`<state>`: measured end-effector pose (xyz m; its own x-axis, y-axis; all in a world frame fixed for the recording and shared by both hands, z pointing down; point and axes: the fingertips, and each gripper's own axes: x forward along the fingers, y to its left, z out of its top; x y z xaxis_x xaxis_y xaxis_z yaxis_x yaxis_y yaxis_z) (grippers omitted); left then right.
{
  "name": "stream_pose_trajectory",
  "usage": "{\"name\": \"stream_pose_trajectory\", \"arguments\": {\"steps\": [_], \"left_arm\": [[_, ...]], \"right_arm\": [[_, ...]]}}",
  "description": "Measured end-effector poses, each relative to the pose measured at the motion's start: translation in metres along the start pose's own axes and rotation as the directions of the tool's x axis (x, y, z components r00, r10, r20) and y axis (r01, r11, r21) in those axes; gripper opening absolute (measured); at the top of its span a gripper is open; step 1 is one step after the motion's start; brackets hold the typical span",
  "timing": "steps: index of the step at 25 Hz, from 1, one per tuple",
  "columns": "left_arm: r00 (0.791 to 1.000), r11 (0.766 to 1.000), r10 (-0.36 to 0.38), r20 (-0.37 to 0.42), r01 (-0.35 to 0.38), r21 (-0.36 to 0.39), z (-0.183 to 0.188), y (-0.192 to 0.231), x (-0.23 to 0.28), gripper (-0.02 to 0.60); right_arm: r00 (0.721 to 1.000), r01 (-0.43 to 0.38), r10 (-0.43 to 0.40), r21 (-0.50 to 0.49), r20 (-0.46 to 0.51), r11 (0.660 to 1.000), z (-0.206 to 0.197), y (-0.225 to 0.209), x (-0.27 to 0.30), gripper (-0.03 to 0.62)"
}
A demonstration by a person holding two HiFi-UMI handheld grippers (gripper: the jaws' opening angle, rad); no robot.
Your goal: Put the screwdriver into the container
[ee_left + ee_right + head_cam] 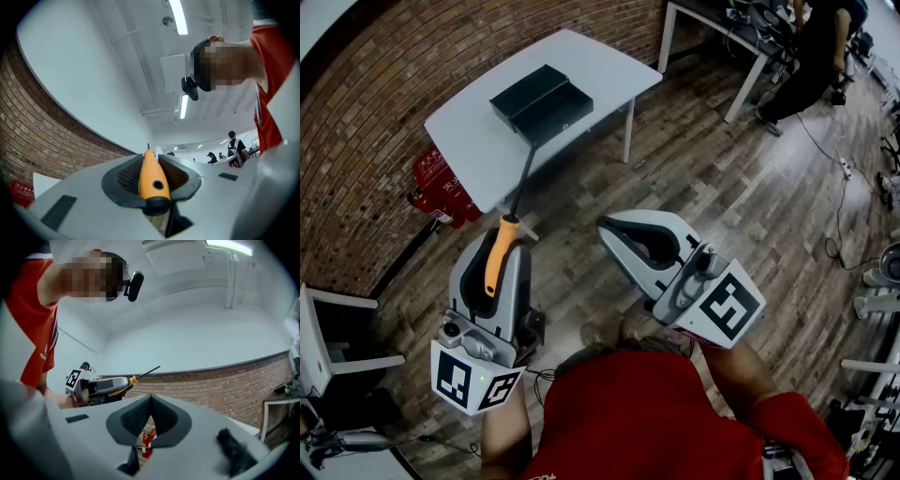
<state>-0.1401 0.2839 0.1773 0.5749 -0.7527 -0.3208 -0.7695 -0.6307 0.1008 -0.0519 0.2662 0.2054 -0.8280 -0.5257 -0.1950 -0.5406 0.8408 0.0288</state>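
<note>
A screwdriver (499, 251) with an orange handle and a long black shaft is gripped by my left gripper (503, 234), which is shut on the handle. The shaft points ahead toward the white table (478, 141). In the left gripper view the orange handle (151, 178) fills the gap between the dark pads (126, 178). The black open container (542, 101) lies on that table, well ahead of both grippers. My right gripper (609, 227) is held beside the left one, shut with nothing in it. In the right gripper view its jaw tips meet, and the left gripper (101, 389) with the screwdriver (136, 377) shows to the left.
A red fire extinguisher (441, 187) stands by the brick wall under the table's left end. A person in black (811, 56) stands at a second table at the back right. Cables (839, 206) trail on the wooden floor; a white chair (337, 328) is at the left.
</note>
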Motion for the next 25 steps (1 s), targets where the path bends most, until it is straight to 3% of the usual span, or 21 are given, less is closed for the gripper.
{"name": "stream_pose_trajectory", "arguments": {"steps": [25], "left_arm": [[1.0, 1.0, 0.003, -0.011, -0.003, 0.023, -0.009, 0.002, 0.018, 0.107]], "right_arm": [[1.0, -0.027, 0.027, 0.033, -0.012, 0.999, -0.004, -0.015, 0.007, 0.031]]}}
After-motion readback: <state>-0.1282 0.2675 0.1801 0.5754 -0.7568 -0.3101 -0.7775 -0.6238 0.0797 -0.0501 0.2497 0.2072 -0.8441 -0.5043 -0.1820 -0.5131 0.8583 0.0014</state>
